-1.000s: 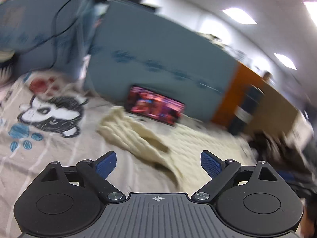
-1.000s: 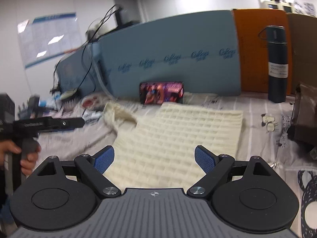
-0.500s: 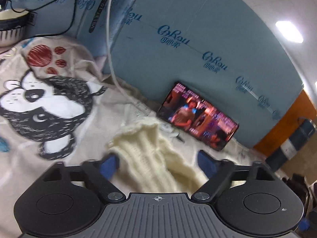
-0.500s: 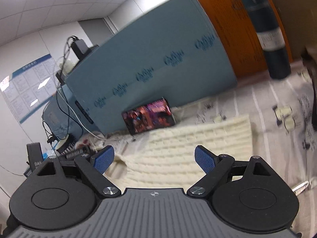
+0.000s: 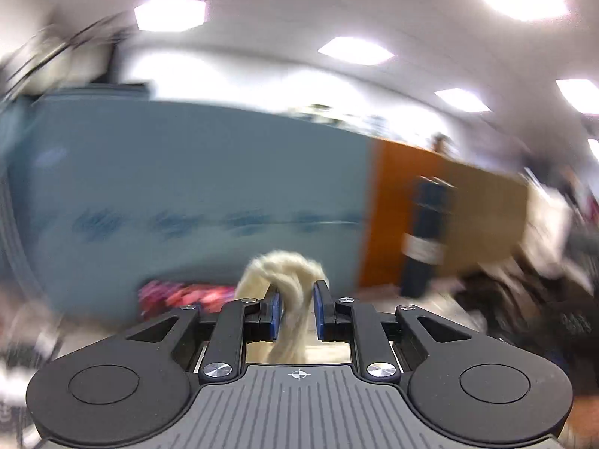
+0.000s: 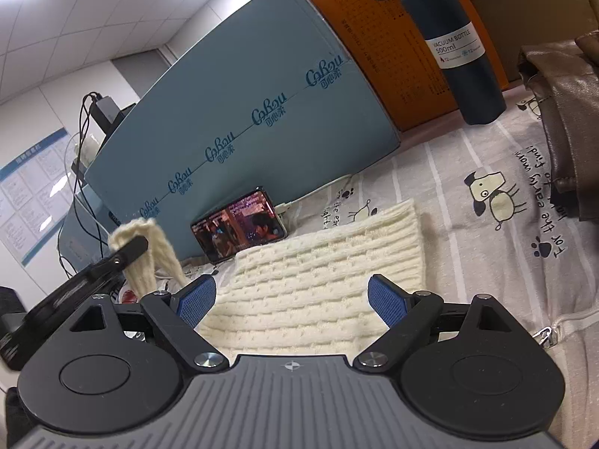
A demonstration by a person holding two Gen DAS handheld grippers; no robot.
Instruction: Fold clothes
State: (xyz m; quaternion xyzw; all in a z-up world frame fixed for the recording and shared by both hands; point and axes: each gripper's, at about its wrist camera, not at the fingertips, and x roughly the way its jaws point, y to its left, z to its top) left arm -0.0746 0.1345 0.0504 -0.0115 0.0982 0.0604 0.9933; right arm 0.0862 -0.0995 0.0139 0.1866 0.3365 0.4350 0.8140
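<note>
A cream knitted sweater (image 6: 322, 262) lies flat on the printed bedsheet (image 6: 468, 247). My left gripper (image 5: 297, 312) is shut on the sweater's sleeve (image 5: 288, 280) and holds it lifted; the left wrist view is blurred. In the right wrist view the same gripper (image 6: 127, 249) shows at the left with the raised sleeve (image 6: 149, 250) hanging from it. My right gripper (image 6: 290, 299) is open and empty, low over the sweater's body.
A phone (image 6: 239, 224) with a video playing leans on a blue foam board (image 6: 243, 112). A dark vacuum bottle (image 6: 453, 41) stands by an orange board (image 6: 359, 37). A brown jacket (image 6: 561, 104) lies at the right. Cables (image 6: 82, 142) hang at the left.
My left gripper has closed on the sleeve and lifted it off the sheet, swinging upward. My right gripper has moved lower and closer over the sweater, still open.
</note>
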